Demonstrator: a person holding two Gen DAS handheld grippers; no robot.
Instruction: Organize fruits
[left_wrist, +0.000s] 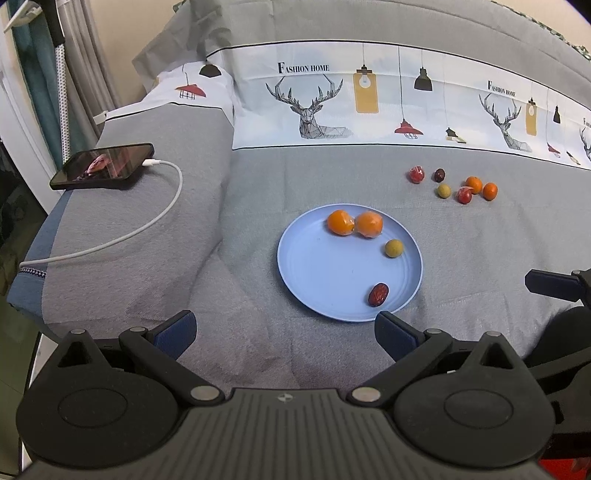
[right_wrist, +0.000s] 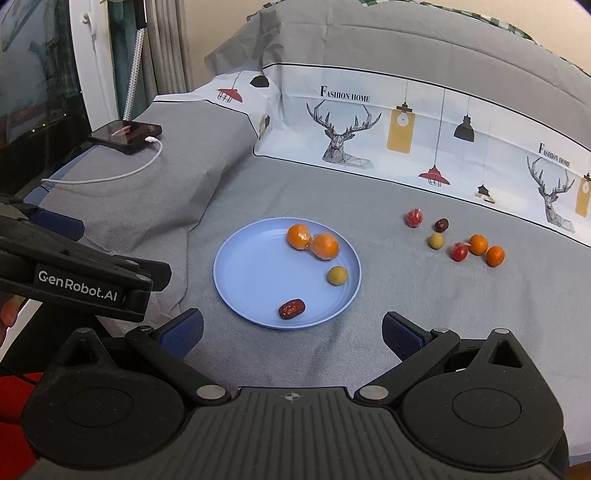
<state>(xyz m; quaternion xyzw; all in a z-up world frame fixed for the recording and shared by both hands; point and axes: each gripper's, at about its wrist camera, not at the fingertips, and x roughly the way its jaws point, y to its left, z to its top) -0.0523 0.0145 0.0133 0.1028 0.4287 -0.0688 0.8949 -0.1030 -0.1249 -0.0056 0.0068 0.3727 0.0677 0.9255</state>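
A light blue plate (left_wrist: 325, 273) (right_wrist: 251, 273) lies on the grey bed cover. On it are two wrapped oranges (left_wrist: 340, 221) (right_wrist: 298, 236), a yellow-green round fruit (left_wrist: 393, 247) (right_wrist: 337, 275) and a red date (left_wrist: 378, 294) (right_wrist: 291, 308). Several loose fruits lie to the plate's far right: small oranges (left_wrist: 474, 184) (right_wrist: 478, 244), red wrapped fruits (left_wrist: 416, 174) (right_wrist: 414, 218), a dark date (left_wrist: 439, 174) (right_wrist: 441, 225) and a yellow-green fruit (left_wrist: 443, 191) (right_wrist: 436, 241). My left gripper (left_wrist: 284, 332) is open and empty, just short of the plate. My right gripper (right_wrist: 291, 334) is open and empty, near the plate's front edge.
A black phone (left_wrist: 103, 166) (right_wrist: 125, 133) on a white charging cable (left_wrist: 147, 225) (right_wrist: 110, 178) lies on the raised grey bedding at left. A printed pillow (left_wrist: 369, 99) (right_wrist: 406, 129) runs along the back. The bed's left edge drops off near the curtain.
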